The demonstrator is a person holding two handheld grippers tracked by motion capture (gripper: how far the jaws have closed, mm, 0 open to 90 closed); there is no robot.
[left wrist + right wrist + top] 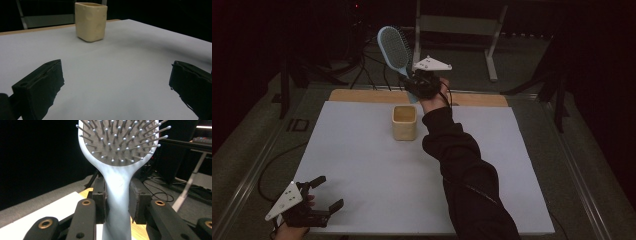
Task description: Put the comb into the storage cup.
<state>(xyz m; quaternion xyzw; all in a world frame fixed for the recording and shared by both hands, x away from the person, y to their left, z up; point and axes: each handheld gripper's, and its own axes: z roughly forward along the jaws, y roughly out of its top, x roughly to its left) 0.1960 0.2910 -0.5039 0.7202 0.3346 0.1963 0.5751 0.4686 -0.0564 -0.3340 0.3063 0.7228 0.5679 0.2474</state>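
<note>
A pale blue hairbrush [393,47] is held up in the air behind the cream square cup [404,121], head up and tilted left. My right gripper [413,84] is shut on its handle, just behind and above the cup. In the right gripper view the hairbrush [117,177] rises between the two pads, bristles facing the camera, and my right gripper [117,200] clamps its neck. My left gripper [328,192] rests open at the sheet's near left corner, nothing between its fingers. In the left gripper view the cup [91,21] stands far ahead of my left gripper [116,82].
A white sheet [362,165] covers the wooden table [357,96]. Behind the table stand a metal frame [462,25] and cables on the floor [372,75]. A dark sleeve [462,170] crosses the sheet's right half.
</note>
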